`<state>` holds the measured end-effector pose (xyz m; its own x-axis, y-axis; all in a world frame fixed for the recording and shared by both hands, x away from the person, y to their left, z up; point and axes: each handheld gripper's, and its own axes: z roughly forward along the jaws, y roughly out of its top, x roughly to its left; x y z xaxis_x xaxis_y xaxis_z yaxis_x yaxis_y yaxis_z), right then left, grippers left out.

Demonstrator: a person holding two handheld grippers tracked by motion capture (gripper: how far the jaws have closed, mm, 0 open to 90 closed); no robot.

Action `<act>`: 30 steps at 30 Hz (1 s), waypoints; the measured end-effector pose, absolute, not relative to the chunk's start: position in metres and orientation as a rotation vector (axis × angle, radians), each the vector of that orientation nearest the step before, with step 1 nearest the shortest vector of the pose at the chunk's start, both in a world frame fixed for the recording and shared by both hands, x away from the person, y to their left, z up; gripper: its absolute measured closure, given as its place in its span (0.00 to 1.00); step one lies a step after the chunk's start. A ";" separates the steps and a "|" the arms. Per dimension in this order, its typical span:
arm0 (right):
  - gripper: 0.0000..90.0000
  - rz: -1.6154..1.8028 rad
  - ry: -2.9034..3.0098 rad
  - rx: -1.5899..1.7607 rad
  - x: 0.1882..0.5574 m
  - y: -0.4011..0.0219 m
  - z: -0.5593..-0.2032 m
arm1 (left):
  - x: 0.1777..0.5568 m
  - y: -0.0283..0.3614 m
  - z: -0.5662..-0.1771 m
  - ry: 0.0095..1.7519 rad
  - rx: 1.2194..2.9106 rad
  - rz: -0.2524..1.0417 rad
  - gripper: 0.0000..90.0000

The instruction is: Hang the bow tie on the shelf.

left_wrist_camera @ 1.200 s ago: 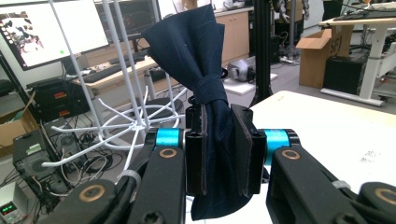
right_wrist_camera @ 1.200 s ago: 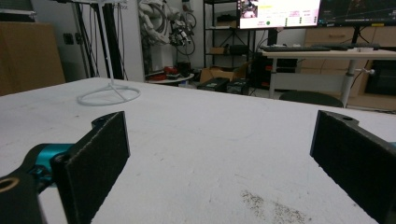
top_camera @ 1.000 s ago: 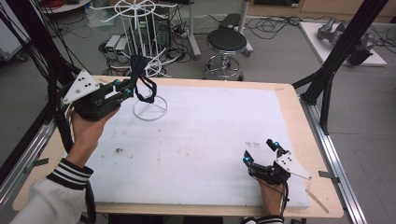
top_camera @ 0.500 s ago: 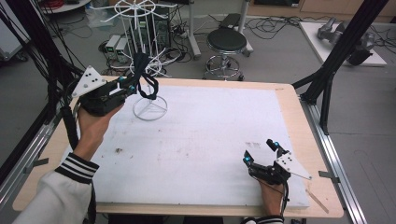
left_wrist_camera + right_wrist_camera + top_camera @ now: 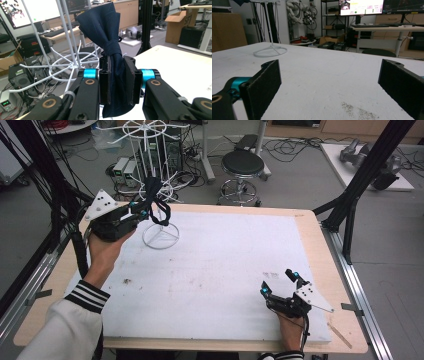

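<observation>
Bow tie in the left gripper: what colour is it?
Dark navy blue, plain fabric. The bow tie shows best in the left gripper view, clamped in the left gripper.

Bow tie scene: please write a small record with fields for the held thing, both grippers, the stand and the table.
held thing: dark blue bow tie, pinched below its knot
left gripper: shut on the bow tie, raised beside the stand
right gripper: open, nothing between its jaws, low over the table near the front edge
stand: white wire rack with ring base, at the far left of the table
table: white top, a few dark smudges
</observation>
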<state>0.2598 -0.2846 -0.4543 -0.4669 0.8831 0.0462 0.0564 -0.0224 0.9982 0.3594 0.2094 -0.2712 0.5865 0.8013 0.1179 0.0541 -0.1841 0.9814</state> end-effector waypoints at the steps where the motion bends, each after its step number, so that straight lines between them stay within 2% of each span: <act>1: 0.04 1.564 1.581 1.003 0.260 -0.285 -0.454 | 0.361 0.210 -0.272 0.735 1.637 0.787 0.85; 30: 0.04 1.564 1.581 1.001 0.260 -0.285 -0.454 | 0.378 0.208 -0.294 0.846 1.722 0.774 0.85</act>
<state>0.2598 -0.2845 -0.4543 -0.4660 0.8836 0.0452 0.0549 -0.0221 0.9982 0.3778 0.2080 -0.2943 0.5462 0.8316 0.1006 0.1740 -0.2302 0.9575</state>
